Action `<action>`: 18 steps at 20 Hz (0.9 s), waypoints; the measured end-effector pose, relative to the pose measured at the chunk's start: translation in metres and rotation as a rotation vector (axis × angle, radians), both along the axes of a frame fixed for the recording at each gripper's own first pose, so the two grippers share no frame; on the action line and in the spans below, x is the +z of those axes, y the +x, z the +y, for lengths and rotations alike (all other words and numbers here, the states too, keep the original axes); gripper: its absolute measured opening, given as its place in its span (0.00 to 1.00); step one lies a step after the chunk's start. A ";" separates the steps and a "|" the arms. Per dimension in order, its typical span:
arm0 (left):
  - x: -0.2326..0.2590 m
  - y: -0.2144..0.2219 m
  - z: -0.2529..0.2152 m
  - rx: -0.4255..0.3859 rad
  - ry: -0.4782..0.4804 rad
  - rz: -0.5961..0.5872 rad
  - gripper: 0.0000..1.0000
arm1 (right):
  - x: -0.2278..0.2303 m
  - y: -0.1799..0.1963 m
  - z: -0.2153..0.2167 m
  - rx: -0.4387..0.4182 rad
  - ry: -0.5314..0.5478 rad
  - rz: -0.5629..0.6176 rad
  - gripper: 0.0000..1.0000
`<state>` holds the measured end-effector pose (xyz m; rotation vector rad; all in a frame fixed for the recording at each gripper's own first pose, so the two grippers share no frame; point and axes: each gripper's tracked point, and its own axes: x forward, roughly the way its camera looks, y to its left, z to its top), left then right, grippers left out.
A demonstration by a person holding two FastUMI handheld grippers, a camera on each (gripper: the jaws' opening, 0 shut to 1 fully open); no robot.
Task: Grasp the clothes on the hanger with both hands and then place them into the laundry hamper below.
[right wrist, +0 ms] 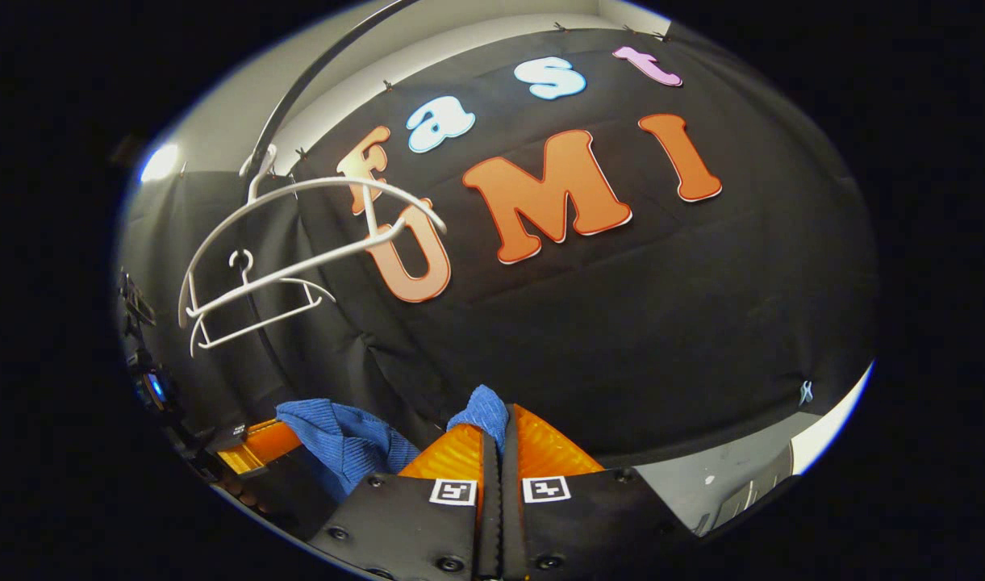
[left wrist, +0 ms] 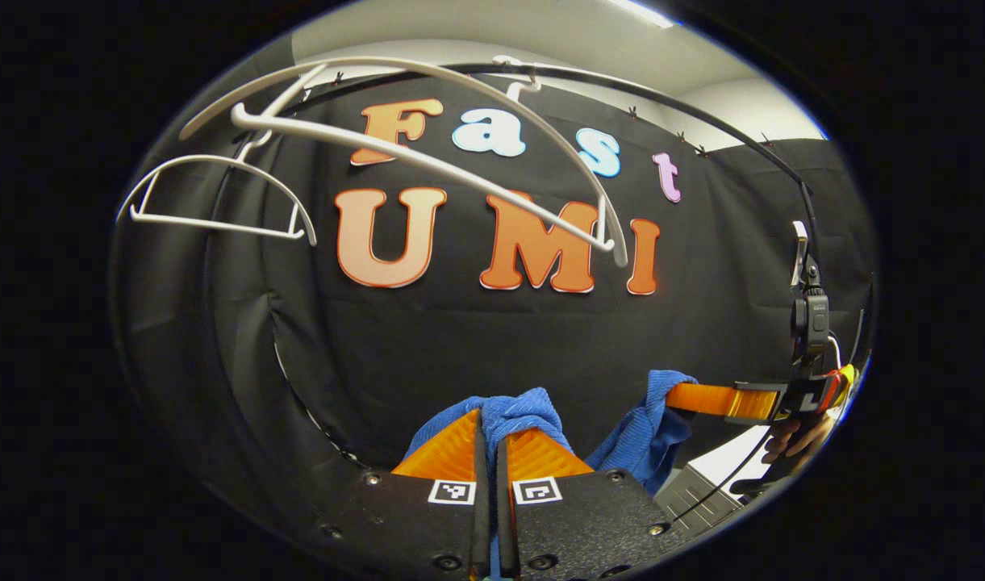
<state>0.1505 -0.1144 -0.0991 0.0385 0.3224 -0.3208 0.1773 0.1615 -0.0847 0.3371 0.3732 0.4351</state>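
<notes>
Both grippers, left gripper [left wrist: 490,440] and right gripper [right wrist: 498,436], have jaws clenched on the blue garment [left wrist: 645,432] (hamper unseen); diverging hands could tug a corner free at six o'clock.

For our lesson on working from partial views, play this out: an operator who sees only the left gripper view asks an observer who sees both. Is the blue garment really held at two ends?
Operator: My left gripper pinches the blue garment. Is the other gripper truly clamped?
Observer: Yes. In the right gripper view, the right gripper has both fingers closed, with blue cloth poking out between the tips.
Operator: How are the hangers placed from that side?
Observer: Two white hangers hang bare on the rail, up to the left.
Operator: What lies to its right?
Observer: A pale grey surface lies at the lower right.
</notes>
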 end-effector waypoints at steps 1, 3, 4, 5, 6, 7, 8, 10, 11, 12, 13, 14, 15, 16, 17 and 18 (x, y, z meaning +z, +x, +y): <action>-0.015 -0.002 -0.002 0.003 0.004 0.020 0.04 | -0.015 -0.004 -0.001 -0.003 -0.014 0.007 0.08; -0.046 -0.005 -0.005 0.002 0.017 0.058 0.06 | -0.047 -0.011 -0.005 -0.016 -0.038 0.028 0.08; -0.059 -0.009 -0.007 -0.003 0.021 0.079 0.04 | -0.063 -0.013 -0.008 -0.026 -0.055 0.036 0.08; -0.075 -0.014 -0.011 -0.016 0.016 0.106 0.04 | -0.080 -0.016 -0.013 -0.035 -0.078 0.045 0.08; -0.093 -0.020 -0.016 -0.032 0.011 0.135 0.04 | -0.099 -0.022 -0.018 -0.041 -0.101 0.058 0.08; -0.112 -0.023 -0.018 -0.038 0.016 0.166 0.04 | -0.132 -0.019 -0.016 -0.045 -0.118 0.077 0.08; -0.129 -0.027 -0.018 -0.041 0.027 0.197 0.04 | -0.151 -0.023 -0.023 -0.052 -0.125 0.101 0.08; -0.167 -0.039 -0.021 -0.040 0.049 0.256 0.04 | -0.185 -0.035 -0.035 -0.064 -0.133 0.162 0.08; -0.184 -0.043 -0.020 -0.035 0.061 0.286 0.04 | -0.200 -0.040 -0.041 -0.072 -0.141 0.180 0.08; -0.203 -0.048 -0.019 -0.029 0.064 0.317 0.04 | -0.213 -0.043 -0.048 -0.081 -0.158 0.191 0.08; -0.221 -0.054 -0.017 -0.023 0.060 0.351 0.04 | -0.228 -0.048 -0.053 -0.089 -0.179 0.203 0.08; -0.237 -0.059 -0.015 -0.017 0.054 0.386 0.04 | -0.241 -0.052 -0.057 -0.093 -0.195 0.218 0.08; -0.255 -0.063 -0.013 -0.007 0.055 0.418 0.04 | -0.254 -0.055 -0.059 -0.090 -0.207 0.238 0.08; -0.271 -0.066 -0.011 0.004 0.066 0.444 0.04 | -0.268 -0.060 -0.060 -0.088 -0.213 0.259 0.08; -0.282 -0.072 -0.010 0.014 0.077 0.466 0.04 | -0.281 -0.064 -0.060 -0.084 -0.215 0.280 0.08; -0.298 -0.077 -0.008 0.019 0.086 0.492 0.04 | -0.292 -0.066 -0.057 -0.080 -0.214 0.299 0.08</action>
